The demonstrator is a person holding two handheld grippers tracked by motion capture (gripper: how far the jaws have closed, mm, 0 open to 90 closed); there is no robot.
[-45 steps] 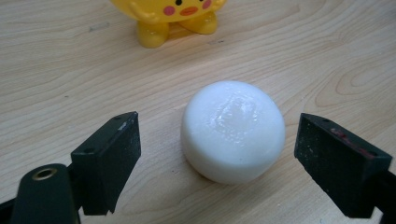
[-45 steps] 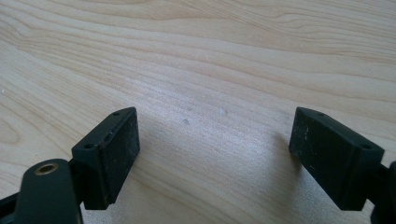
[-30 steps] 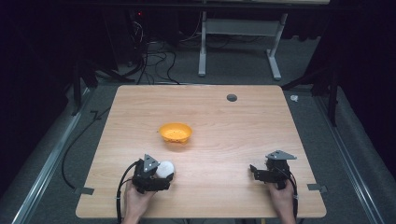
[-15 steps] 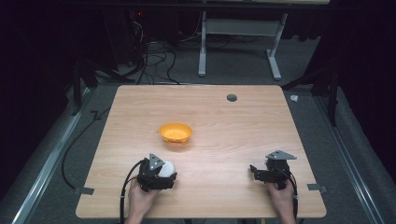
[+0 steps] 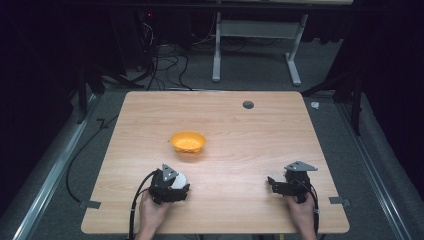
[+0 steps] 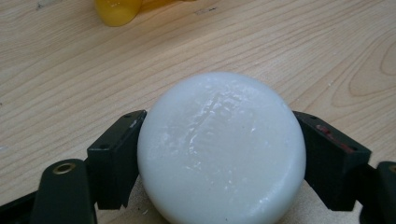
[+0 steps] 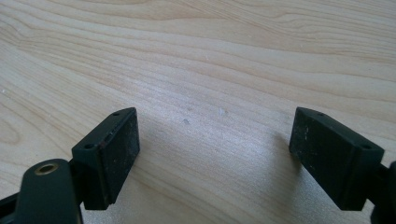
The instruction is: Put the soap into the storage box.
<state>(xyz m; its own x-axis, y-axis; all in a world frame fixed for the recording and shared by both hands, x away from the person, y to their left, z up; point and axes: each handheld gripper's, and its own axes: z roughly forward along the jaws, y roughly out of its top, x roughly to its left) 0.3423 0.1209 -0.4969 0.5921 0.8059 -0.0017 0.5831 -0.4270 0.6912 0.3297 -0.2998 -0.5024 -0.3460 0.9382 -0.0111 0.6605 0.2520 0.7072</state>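
Held object: a smooth white rounded ball [image 6: 222, 149], glossy and waxy-looking, sits between the jaws of the left gripper [image 5: 170, 184], near the table's front edge at about 7 o'clock from the table centre.
Left jaw state: closed onto the ball, one black pad [image 6: 119, 156] against each flank; contact looks to fall near the widest part, though the ball's underside is hidden.
Likely destination: a small orange plastic bowl [image 5: 188, 142], lying at about 12 o'clock from the left gripper, near but apart from it.
Right gripper [image 5: 287, 184]: jaws spread wide over bare wood, holding nothing, at about 5 o'clock on the light wooden table [image 5: 250, 130].
Risk one: slip. Flat pads on a slick curved surface give little contact; a tilt or a quick lift could squirt the ball out forward.
Risk two: roll-away. Dropped short of the bowl, a round ball on a flat top could run to an edge and off.
Risk three: bowl upset. The bowl looks light and shallow; a release from height or a knock on the rim could tip or skate it.
Risk four: cable drag. The black cable [image 5: 139, 192] loops at the left gripper's 8 o'clock and could tug the hand off line.
Judgement: lift slowly, keep the jaws level, release low inside the bowl.
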